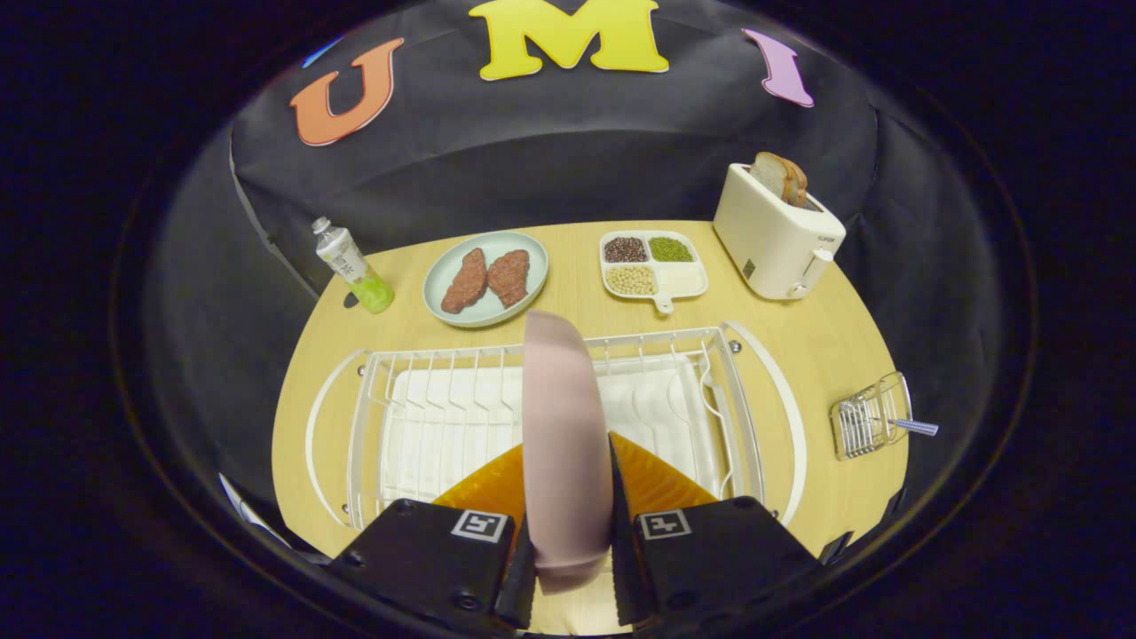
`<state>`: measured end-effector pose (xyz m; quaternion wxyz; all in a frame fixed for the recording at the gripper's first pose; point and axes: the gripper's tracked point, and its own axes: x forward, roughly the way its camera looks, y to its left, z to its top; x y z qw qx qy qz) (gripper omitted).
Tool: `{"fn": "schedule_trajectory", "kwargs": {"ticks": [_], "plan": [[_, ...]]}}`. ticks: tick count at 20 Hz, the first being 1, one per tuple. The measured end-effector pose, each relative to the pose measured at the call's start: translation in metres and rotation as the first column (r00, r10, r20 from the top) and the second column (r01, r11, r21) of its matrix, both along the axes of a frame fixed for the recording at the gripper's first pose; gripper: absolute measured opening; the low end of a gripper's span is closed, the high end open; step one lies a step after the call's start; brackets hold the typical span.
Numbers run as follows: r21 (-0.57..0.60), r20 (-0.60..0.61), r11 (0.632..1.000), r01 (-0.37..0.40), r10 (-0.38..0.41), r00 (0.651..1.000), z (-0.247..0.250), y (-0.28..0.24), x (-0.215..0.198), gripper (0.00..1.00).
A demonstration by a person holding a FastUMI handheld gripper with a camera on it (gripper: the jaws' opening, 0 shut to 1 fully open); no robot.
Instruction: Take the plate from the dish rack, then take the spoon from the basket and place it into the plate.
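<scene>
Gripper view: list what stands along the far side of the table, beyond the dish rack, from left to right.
Bottle → round plate with two meat pieces → divided dish of beans → toaster with bread. Nearer, the gripper is shut on the pink plate.

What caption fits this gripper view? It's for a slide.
Hand-held gripper shut on pink plate, held on edge above the white dish rack.
</scene>
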<state>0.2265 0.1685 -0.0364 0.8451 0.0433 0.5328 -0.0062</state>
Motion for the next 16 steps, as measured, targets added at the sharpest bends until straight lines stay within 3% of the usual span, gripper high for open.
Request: {"fn": "schedule_trajectory", "kwargs": {"ticks": [6, 13, 16], "plan": [[-0.075, -0.021, 0.996, 0.045, -0.046, 0.999, 0.017, -0.012, -0.009, 0.39], [-0.068, -0.055, 0.997, 0.03, -0.033, 0.998, 0.022, -0.015, -0.021, 0.39], [-0.128, -0.004, 0.991, 0.038, -0.038, 0.999, 0.037, -0.025, -0.014, 0.38]]}}
